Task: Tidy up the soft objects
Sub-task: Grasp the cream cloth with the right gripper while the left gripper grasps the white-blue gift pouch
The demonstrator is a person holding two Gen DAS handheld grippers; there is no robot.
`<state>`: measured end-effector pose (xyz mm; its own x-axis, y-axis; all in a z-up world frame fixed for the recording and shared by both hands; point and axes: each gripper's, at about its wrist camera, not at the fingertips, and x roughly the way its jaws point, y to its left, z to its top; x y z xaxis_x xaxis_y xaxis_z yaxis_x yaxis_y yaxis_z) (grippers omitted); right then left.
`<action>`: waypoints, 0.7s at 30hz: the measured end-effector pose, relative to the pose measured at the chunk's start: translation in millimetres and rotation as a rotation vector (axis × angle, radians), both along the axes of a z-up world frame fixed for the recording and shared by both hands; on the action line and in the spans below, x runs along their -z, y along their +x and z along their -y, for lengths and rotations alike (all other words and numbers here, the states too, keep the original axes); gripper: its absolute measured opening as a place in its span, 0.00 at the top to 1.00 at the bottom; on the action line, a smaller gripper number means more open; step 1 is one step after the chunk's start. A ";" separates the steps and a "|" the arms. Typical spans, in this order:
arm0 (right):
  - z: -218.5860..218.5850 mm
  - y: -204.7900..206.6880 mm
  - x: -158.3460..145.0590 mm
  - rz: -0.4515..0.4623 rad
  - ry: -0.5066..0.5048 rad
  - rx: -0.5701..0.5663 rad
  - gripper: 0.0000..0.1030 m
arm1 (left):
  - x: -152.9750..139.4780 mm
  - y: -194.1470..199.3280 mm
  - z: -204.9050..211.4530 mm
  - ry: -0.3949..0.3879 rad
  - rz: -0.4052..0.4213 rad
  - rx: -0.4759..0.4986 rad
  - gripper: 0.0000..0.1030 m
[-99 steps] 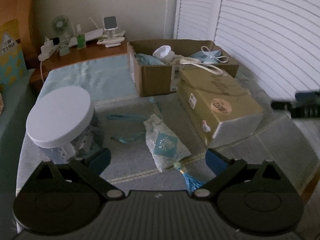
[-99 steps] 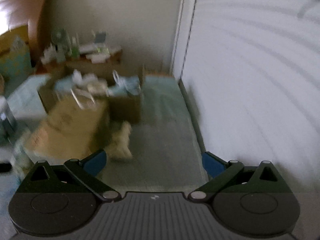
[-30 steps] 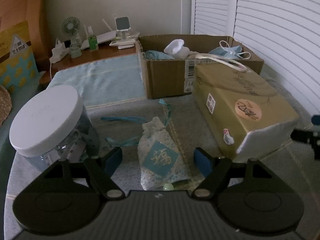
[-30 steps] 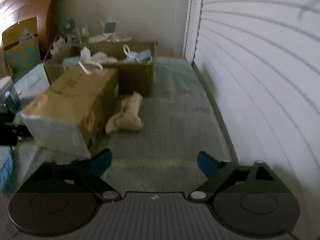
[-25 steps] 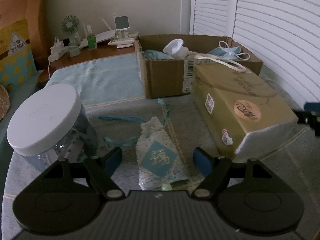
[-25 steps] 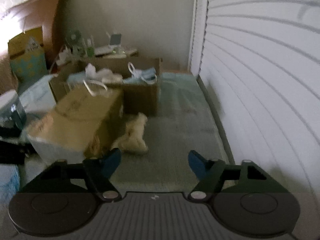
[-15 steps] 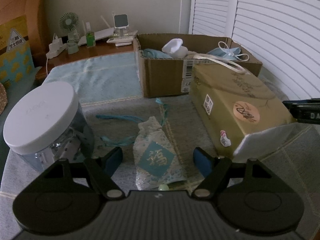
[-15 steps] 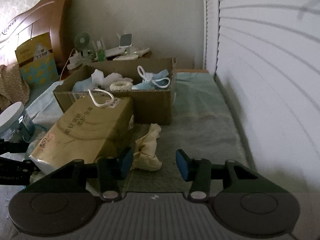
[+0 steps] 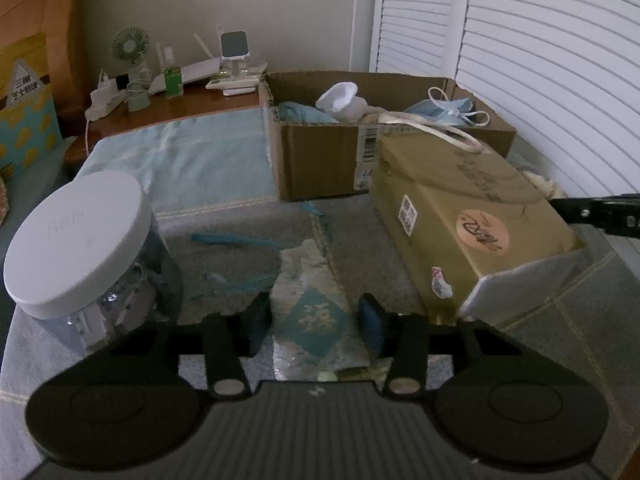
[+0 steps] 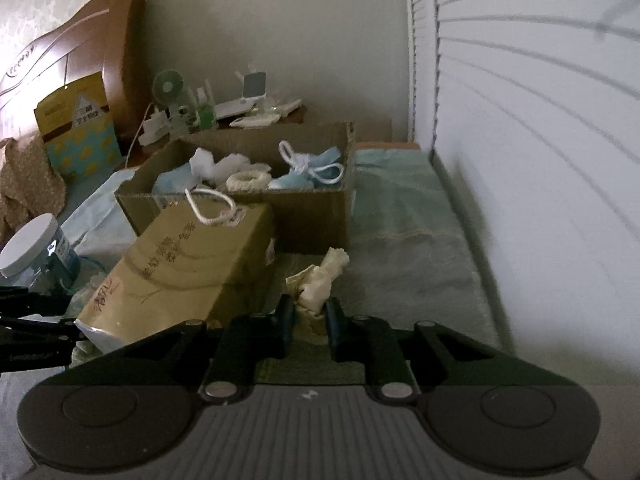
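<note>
A pale patterned sachet pouch (image 9: pixel 314 312) with a teal diamond patch lies on the grey bed cover. My left gripper (image 9: pixel 314 322) has closed its blue pads against both sides of it. A crumpled cream cloth (image 10: pixel 318 280) lies beside the tan tissue pack (image 10: pixel 188 264). My right gripper (image 10: pixel 310 320) is shut on the cloth's near end. The open cardboard box (image 9: pixel 320 160) behind holds several soft items: white socks, a blue face mask and a cream ring; it also shows in the right wrist view (image 10: pixel 240 200).
A clear jar with a white lid (image 9: pixel 76 236) stands to the left of the pouch. The tan tissue pack (image 9: pixel 468 220) lies to the right. Teal ribbons (image 9: pixel 232 240) trail on the cover. A cluttered wooden nightstand (image 9: pixel 160 96) and white louvred shutters (image 9: pixel 540 60) stand behind.
Both grippers have closed: the left jaws came in onto the pouch, the right jaws moved forward and shut on the cream cloth.
</note>
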<state>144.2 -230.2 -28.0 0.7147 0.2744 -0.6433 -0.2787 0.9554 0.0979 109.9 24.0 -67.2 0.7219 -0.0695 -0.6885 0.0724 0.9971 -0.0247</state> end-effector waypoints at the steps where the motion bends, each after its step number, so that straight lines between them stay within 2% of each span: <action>1: 1.0 -1.7 -1.9 0.003 -0.009 0.009 0.81 | -0.4 0.4 -0.2 -0.001 -0.001 0.001 0.60; 11: 5.5 -16.0 -6.4 -0.012 -0.039 0.044 0.81 | -6.7 -0.4 -2.1 0.008 -0.016 0.048 0.70; 21: 2.8 -32.9 -27.2 0.014 -0.061 0.047 0.80 | -38.3 -8.0 -10.4 -0.019 -0.073 0.209 0.72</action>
<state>111.3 -233.0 -0.8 0.7348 0.2004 -0.6480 -0.2340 0.9716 0.0352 101.9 34.3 -28.9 0.6388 -0.2256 -0.7356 0.2750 0.9598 -0.0556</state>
